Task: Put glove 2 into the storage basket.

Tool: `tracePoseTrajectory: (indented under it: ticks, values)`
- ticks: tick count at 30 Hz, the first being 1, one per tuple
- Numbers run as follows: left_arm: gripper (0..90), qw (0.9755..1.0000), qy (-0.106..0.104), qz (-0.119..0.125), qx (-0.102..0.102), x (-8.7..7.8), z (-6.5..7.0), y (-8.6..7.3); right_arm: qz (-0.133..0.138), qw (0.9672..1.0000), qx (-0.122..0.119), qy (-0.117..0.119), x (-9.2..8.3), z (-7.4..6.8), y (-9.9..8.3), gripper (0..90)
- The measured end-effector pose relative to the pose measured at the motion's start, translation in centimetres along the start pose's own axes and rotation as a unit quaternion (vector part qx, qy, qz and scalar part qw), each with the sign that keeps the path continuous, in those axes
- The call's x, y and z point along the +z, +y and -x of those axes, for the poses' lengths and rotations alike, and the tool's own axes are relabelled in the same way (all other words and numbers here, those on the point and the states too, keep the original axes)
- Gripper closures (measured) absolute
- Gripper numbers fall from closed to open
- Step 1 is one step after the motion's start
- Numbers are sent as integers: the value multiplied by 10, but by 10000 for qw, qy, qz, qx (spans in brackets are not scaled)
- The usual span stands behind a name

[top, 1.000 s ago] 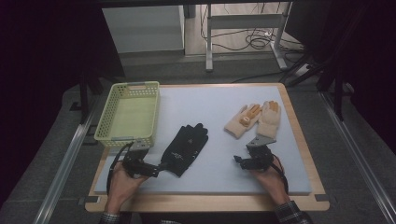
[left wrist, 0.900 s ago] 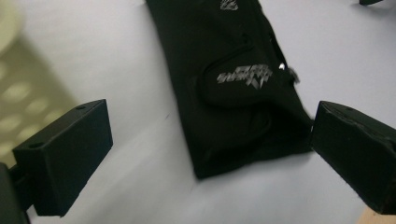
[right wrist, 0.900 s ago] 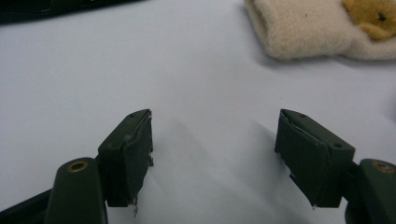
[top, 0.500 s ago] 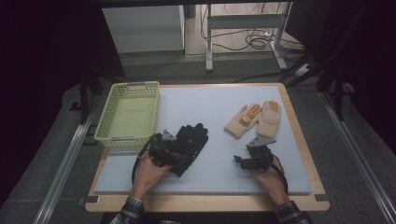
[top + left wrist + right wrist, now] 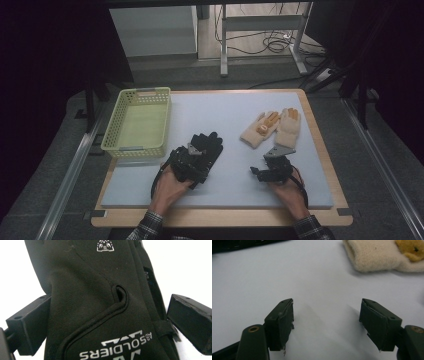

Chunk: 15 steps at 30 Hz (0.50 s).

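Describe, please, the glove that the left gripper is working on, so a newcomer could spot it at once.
On the pale mat covering the wooden table, look just right of the yellow-green basket. The black glove lies there, between the open jaws of the left gripper. It alone is black with white lettering; the cream gloves farther right are fuzzy.

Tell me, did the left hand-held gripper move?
Yes. The left hand-held gripper went from the table's near-left edge, below the basket, rightward onto the black glove.

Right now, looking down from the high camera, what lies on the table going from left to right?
Green basket → left gripper over the black glove → cream gloves, with the right gripper just in front of them.
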<state>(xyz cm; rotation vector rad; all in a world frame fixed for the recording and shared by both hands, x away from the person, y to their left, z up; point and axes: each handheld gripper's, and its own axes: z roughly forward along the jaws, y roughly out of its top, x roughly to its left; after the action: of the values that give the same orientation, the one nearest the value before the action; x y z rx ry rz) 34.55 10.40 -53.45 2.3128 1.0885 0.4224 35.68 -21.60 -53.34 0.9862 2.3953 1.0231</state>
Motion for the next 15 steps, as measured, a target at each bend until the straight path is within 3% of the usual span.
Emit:
tracePoseTrajectory:
  ticks: [7,10,15]
  values:
    - [0,9996,-100,60,-274,4,-9,-2,2,10000,-7,-7,0,0,0,270]
    - [0,9989,-159,-46,-449,4,-10,-2,2,10000,-10,-9,0,0,0,270]
    - [42,9983,-144,-209,-516,1,-10,2,1,10000,-13,-11,0,0,0,270]
